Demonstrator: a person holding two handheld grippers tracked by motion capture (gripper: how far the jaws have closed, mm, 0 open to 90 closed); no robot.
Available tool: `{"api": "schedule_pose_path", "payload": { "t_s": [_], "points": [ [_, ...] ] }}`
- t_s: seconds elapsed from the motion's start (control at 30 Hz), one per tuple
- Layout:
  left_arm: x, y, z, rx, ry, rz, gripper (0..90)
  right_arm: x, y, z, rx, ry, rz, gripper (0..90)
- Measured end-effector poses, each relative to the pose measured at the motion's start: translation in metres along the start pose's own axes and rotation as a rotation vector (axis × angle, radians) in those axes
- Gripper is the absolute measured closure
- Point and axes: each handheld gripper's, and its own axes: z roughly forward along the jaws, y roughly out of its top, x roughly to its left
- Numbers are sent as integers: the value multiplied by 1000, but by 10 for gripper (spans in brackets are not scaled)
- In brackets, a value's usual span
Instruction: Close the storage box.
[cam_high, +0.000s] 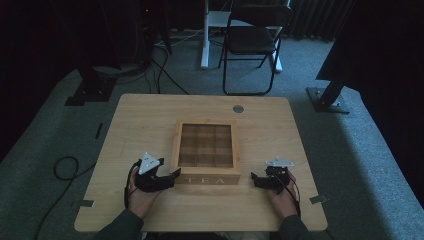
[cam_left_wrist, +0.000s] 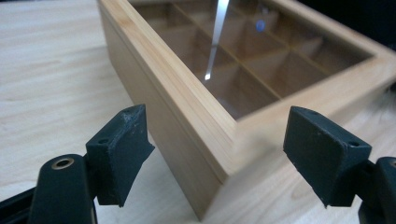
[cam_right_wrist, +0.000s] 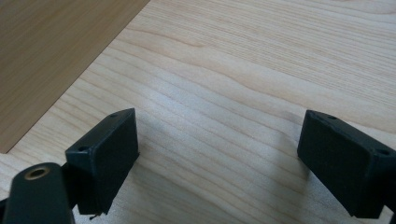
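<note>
On the table, by the tea box (cam_high: 206, 150) | my left gripper (cam_high: 172, 175) open at its corner | right gripper (cam_high: 255, 178) open beside | next: lift lid, I guessed.

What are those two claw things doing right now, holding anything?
Left gripper: open, holding nothing, jaws either side of the tea box corner.
Right gripper: open, holding nothing, over bare table.

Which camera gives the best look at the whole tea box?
The high view: the tea box shows entire, with its divided window lid and TEA lettering. The left gripper view has just its near corner, close and partly blurred. The right gripper view catches one plain side.
</note>
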Motion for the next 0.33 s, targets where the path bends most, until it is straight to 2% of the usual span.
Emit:
{"api": "schedule_pose_path", "payload": {
  "t_s": [0.07, 0.1, 0.27, 0.33],
  "points": [
    [7, 2, -2, -30, -16, -41, 227, 0, 0, 0, 0, 1, -1, 120],
    [9, 2, -2, -40, -15, -48, 227, 0, 0, 0, 1, 1, -1, 120],
    [19, 6, -3, -71, 24, -62, 232, 0, 0, 0, 1, 1, -2, 120],
    [21, 6, -1, -68, 38, -64, 232, 0, 0, 0, 1, 1, -1, 120]
  ]
}}
